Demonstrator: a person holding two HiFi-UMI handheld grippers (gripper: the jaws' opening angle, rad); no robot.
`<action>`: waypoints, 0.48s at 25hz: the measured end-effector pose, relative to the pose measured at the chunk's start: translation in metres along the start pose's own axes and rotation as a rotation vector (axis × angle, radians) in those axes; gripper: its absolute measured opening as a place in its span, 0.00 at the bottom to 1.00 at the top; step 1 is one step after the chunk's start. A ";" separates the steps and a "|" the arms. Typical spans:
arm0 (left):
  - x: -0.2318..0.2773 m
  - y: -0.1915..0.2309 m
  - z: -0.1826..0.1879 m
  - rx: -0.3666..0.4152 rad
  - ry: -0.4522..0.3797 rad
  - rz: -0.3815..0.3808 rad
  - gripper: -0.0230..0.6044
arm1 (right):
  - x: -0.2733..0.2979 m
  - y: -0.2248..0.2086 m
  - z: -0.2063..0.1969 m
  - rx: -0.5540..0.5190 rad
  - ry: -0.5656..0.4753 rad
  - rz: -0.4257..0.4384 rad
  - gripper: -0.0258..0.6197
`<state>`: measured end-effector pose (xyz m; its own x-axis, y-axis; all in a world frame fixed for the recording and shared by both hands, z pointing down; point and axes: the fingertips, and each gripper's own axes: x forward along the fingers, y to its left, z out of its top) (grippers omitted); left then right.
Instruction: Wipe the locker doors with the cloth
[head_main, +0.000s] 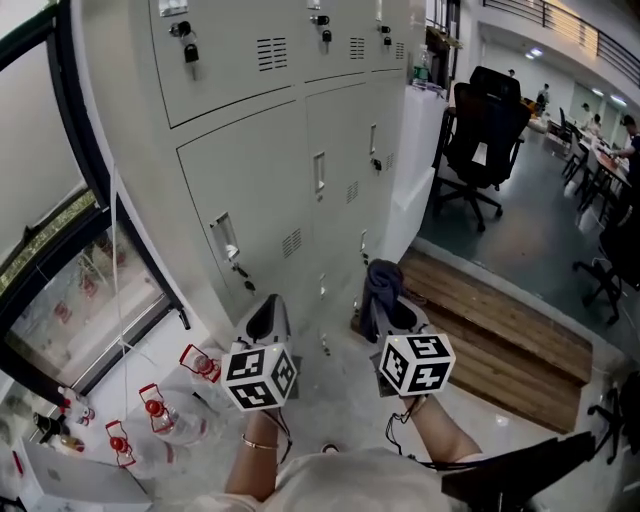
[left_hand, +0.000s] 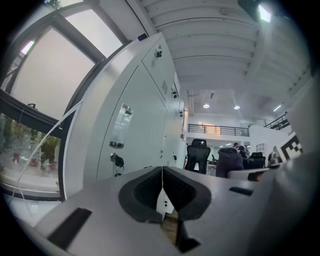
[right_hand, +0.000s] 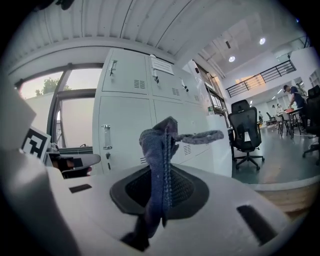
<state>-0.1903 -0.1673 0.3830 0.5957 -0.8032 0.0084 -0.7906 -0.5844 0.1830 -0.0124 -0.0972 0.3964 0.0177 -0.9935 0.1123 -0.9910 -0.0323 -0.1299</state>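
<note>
1. The locker doors (head_main: 255, 180) stand as a wall straight ahead of the left tongs (head_main: 268, 318) and right tongs (head_main: 388, 312). Their handles and hanging padlocks (head_main: 190, 50) stick out.
2. Bare floor (head_main: 325, 310) lies open between tongs and lockers.
3. The cloth (head_main: 382, 282) pokes out ahead of the right tongs.
4. On the left, red-capped clear bottles (head_main: 155, 410) crowd the floor below the window frame (head_main: 110, 200).
5. On the right is a raised wooden platform (head_main: 490, 320), with an office chair (head_main: 487, 125) well beyond.

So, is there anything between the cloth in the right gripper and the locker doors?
Nothing visible stands between them. The right gripper is shut on the cloth, with only open air up to the locker doors. The left gripper, shut and empty, sits beside it, out of the path.
</note>
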 end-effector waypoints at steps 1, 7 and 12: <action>0.010 0.003 0.001 0.000 0.000 0.004 0.05 | 0.012 -0.002 0.003 0.001 0.000 0.006 0.11; 0.057 0.011 0.008 0.002 -0.006 0.011 0.05 | 0.067 -0.010 0.016 -0.004 0.001 0.033 0.11; 0.078 0.013 0.001 -0.003 0.005 0.036 0.05 | 0.096 -0.026 0.016 0.007 0.017 0.047 0.11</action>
<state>-0.1546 -0.2378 0.3850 0.5672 -0.8233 0.0196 -0.8113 -0.5544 0.1856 0.0167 -0.1931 0.3948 -0.0316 -0.9919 0.1230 -0.9897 0.0139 -0.1428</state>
